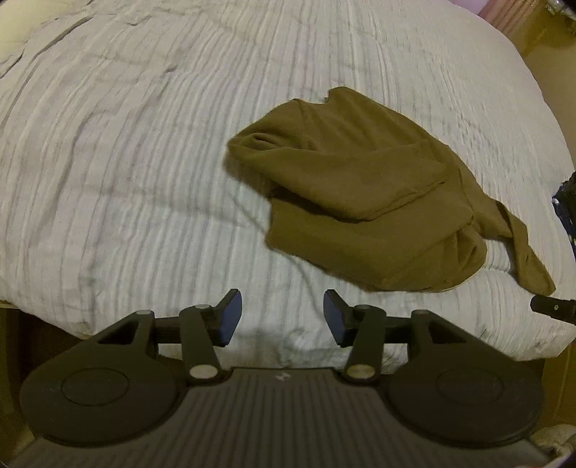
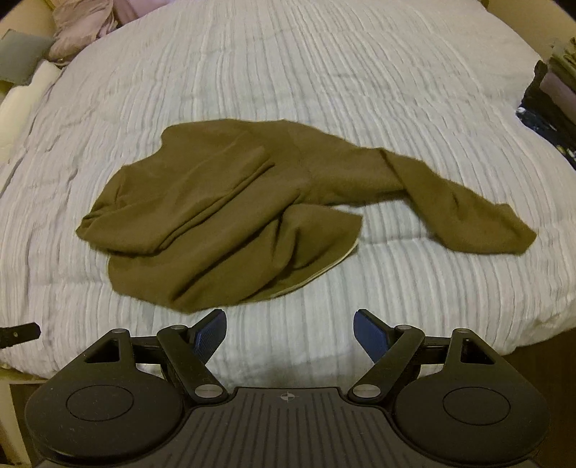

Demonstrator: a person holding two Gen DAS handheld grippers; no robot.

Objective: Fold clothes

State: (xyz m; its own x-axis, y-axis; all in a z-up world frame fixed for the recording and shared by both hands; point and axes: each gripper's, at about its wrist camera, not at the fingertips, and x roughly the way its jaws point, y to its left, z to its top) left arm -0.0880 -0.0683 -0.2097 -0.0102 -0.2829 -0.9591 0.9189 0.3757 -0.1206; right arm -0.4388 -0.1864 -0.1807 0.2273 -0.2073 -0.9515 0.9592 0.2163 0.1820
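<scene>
An olive-brown long-sleeved top (image 1: pixel 363 201) lies crumpled on a white ribbed bedspread (image 1: pixel 144 162). In the right wrist view the same top (image 2: pixel 223 212) has one sleeve (image 2: pixel 468 208) stretched out to the right. My left gripper (image 1: pixel 282 316) hovers over the bed's near edge, below and left of the top, open with nothing between its blue pads (image 1: pixel 230 316). My right gripper (image 2: pixel 289 336) is open wide just short of the top's near hem, also with nothing in it. The tip of the other gripper shows at the left edge (image 2: pixel 19 333) and, in the left wrist view, at the right edge (image 1: pixel 550 307).
Pillows and bunched pinkish fabric (image 2: pixel 82 25) sit at the bed's far left corner. Dark patterned cloth (image 2: pixel 547 108) lies off the bed's right side. The bedspread (image 2: pixel 324 72) spreads wide beyond the top. The near bed edge drops off under both grippers.
</scene>
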